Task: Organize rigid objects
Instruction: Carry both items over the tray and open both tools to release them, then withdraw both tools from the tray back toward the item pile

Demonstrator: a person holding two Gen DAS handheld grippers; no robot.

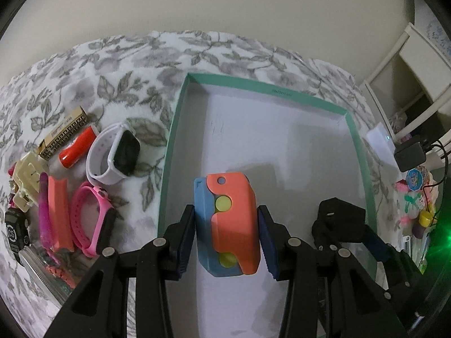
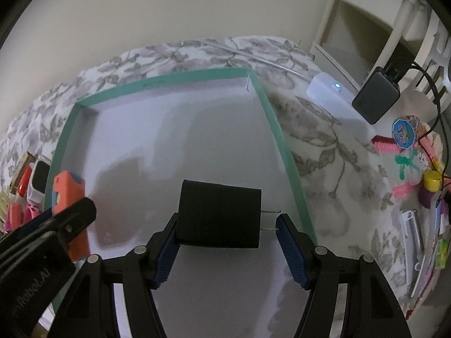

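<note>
At the far left, on the leaf-patterned blanket, a crowded row of small things is seen: a black digital watch, a cream plastic piece, a gold-patterned box, a red cylinder, a pink band and a white smartwatch, the last lying just beside the left wall of the teal-rimmed box. Little free room is left between that row and the box's edge.

Inside the box, near its left wall, an orange and blue toy is grasped by the left gripper, the fingers being pressed against both of its sides. Whether the toy rests on the box's white floor cannot be told. The floor beyond it is unoccupied up to the far wall.

Further right, a black charger plug is held between the fingers of the right gripper, its prongs turned toward the right finger. It lies close to the box's right wall, above the floor.

Beyond the right rim, a white adapter and a black power brick are seen on the blanket, well apart from the box.
</note>
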